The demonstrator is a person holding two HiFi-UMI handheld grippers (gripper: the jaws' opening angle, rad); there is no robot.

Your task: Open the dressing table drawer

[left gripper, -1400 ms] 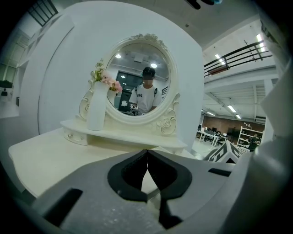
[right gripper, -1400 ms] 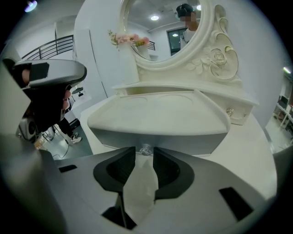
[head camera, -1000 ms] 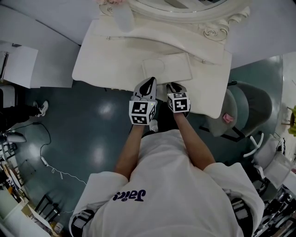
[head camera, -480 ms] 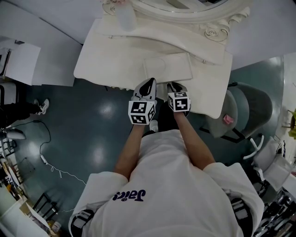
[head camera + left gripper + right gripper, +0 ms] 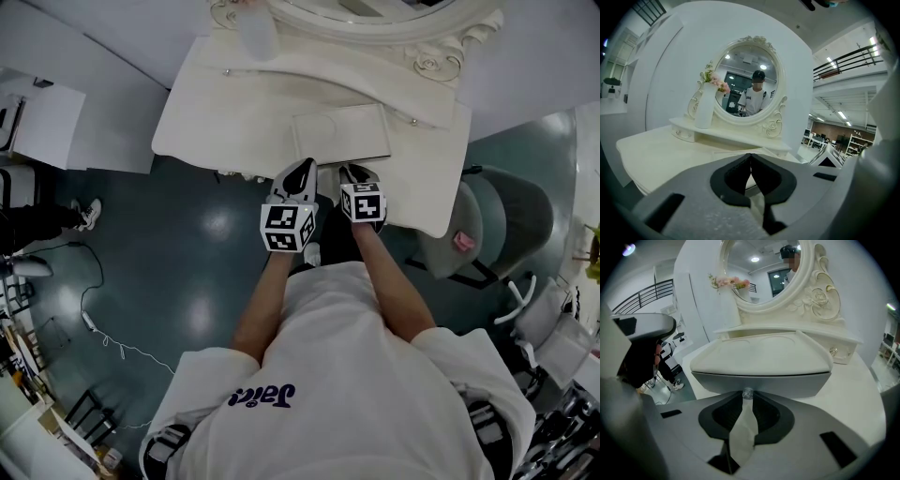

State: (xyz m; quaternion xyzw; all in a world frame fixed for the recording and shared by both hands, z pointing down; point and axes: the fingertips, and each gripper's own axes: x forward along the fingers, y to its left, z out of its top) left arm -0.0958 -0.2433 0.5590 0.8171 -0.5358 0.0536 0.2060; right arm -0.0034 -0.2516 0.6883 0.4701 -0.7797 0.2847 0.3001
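Right gripper view: R gripper (image 5: 747, 398) is closed on the small clear knob (image 5: 747, 393) at the centre of the drawer front (image 5: 759, 380). The pads meet round the knob with no visible gap. Grip appears seated, though how firmly cannot be judged.

Head view: drawer (image 5: 339, 134) sits mid-width in the dressing table (image 5: 216, 122), directly ahead of R gripper, on the side away from the operator. A dark line shows along its near edge. Whether that is a gap or a shadow cannot be told.

Key relation:
- Knob lies at the fingertips, on the jaw centre line.
- Drawer front's long axis runs left-right, approx. square to the gripper's pointing line.
- Likely travel axis runs from the mirror (image 5: 745, 79) side toward the operator's body, so the pull should be straight back along the forearm w/o sideways drift.

L gripper (image 5: 751, 157): jaws together, nothing between them. It hangs just beside R gripper on the left, over the table's front edge, clear of the knob. R hand is the working hand; L is spare.

Risk (est.): knob is small and smooth, so an off-axis pull may slip it from the pads.
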